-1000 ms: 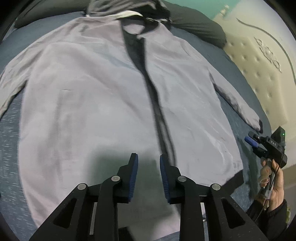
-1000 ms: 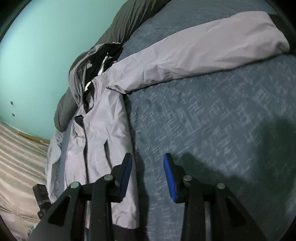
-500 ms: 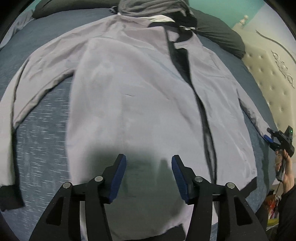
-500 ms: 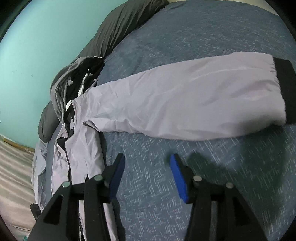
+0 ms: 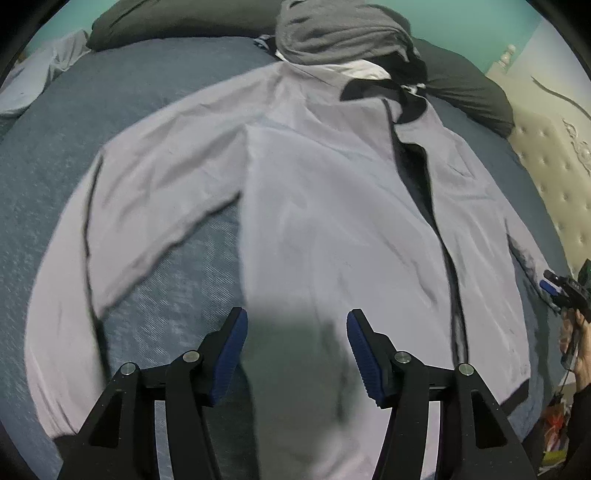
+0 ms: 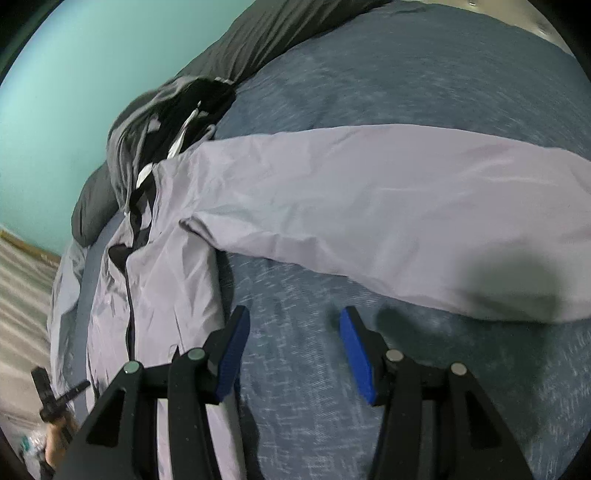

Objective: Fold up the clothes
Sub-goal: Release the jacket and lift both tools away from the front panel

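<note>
Two grippers are in view, each with its blue-padded jaws spread wide and nothing between them. From the left wrist camera, the left gripper (image 5: 293,350) sits at the bottom centre of the frame over the lower body of a pale lilac-grey jacket (image 5: 332,221), which lies flat and face up on a blue-grey bedspread (image 5: 55,166) and fills most of the middle of the picture. Its dark zipper line (image 5: 439,240) runs from the collar in the upper right down toward the hem at lower right, and one sleeve (image 5: 122,206) sweeps out and down the left side of the frame. A dark grey hood (image 5: 340,33) is bunched at the top centre against a dark pillow (image 5: 166,18). At the far right edge the right gripper (image 5: 554,288) shows small, held in a hand (image 5: 576,343), just beside the jacket's other side; a tufted cream headboard (image 5: 546,147) stands above it. From the right wrist camera, the right gripper (image 6: 291,354) hovers at the bottom centre above bare bedspread, with the jacket's other sleeve (image 6: 388,214) stretched across the middle of the frame from centre left to the right edge, and the jacket body running down the lower left. A teal wall (image 6: 74,74) fills the upper left.
</note>
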{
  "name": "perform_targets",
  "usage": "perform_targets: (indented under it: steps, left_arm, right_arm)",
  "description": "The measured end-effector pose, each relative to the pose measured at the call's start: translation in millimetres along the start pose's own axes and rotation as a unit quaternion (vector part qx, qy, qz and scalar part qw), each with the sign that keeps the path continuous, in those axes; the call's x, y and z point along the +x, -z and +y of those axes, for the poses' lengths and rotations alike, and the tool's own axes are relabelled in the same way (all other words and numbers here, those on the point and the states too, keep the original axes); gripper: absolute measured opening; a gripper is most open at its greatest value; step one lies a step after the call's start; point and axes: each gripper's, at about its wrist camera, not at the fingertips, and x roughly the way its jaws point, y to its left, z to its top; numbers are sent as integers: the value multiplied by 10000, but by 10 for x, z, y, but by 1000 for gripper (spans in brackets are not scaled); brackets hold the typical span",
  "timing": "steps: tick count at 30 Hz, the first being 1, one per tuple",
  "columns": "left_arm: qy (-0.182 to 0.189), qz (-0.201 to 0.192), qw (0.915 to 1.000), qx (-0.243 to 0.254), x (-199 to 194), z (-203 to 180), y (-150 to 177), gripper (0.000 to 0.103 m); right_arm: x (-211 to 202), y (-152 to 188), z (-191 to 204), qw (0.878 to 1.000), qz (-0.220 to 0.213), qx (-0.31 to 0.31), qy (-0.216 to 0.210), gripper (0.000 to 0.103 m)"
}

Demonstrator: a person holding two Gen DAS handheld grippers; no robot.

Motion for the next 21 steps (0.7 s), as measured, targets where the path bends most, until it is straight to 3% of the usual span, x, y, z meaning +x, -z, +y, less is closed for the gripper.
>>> perform_targets:
  steps: [3,8,14,21]
  left_arm:
    - [-142,-56,9999,-59,-26,146,-111,60]
    - [-323,-84,9992,-240,-73,453,-179,61]
    - [-309,-42,9990,-320,31,547,-113,61]
    - [-262,16,9993,-281,126,478,-61,61]
  right_arm:
    - [52,-27,81,9997,60,-220,49,52]
    - [-84,-62,-105,9991,-91,-315,282,53]
    - [-494,-194,-765,9945,-591,366,783,57]
    - [-1046,-251,-1556,9715,-1207,1192,1652,61]
